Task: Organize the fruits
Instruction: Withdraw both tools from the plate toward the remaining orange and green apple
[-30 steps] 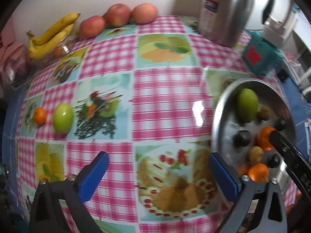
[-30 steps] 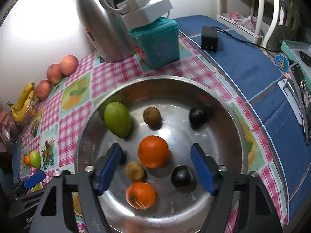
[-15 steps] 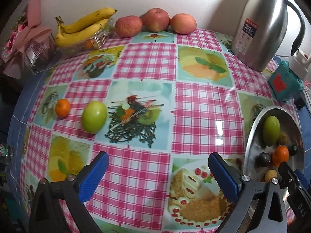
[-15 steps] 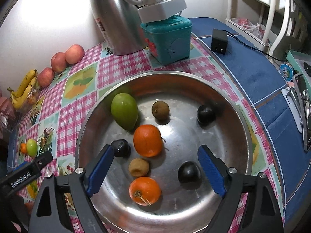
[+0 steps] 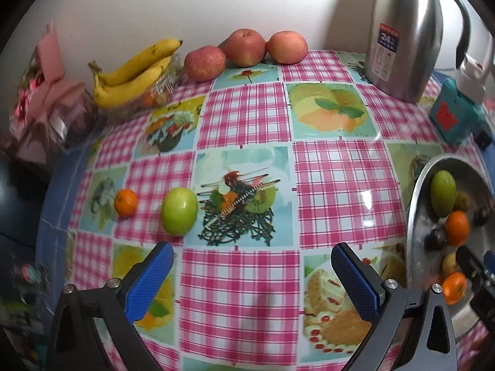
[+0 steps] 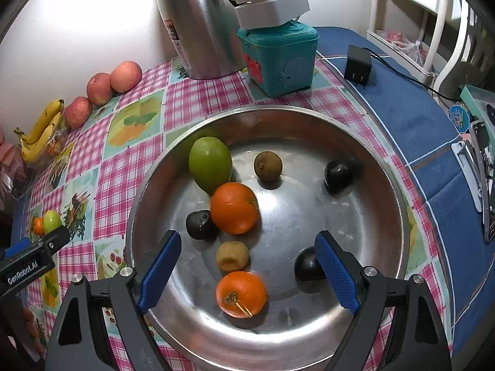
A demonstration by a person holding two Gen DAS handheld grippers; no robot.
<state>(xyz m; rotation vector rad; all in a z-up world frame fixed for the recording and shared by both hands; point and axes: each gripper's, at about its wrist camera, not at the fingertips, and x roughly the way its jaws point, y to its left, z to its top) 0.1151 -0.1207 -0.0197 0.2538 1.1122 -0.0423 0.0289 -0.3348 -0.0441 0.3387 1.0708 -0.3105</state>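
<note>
Right tongs (image 6: pixel 246 273) hang over a steel bowl (image 6: pixel 383 185), jaws wide after just spreading further and gripping nothing. Between them lie an orange (image 6: pixel 241 293) and a brown fruit (image 6: pixel 232 256); a dark plum (image 6: pixel 306 267) sits against the right pad. Farther in the bowl are a second orange (image 6: pixel 234 208), another plum (image 6: pixel 199 225), a green mango (image 6: pixel 210 164), a second brown fruit (image 6: pixel 268 161) and a third plum (image 6: pixel 338 171). Left tongs (image 5: pixel 247 278) stand open and empty above the checked worktop (image 5: pixel 340 185). Just beyond their left pad lie a green apple (image 5: pixel 179 211) and a small tangerine (image 5: pixel 126 202), near each other, well apart from the bowl. At the wall are bananas (image 5: pixel 136 71), three red apples (image 5: pixel 244 48) and a steel flask (image 5: pixel 405 31).
</note>
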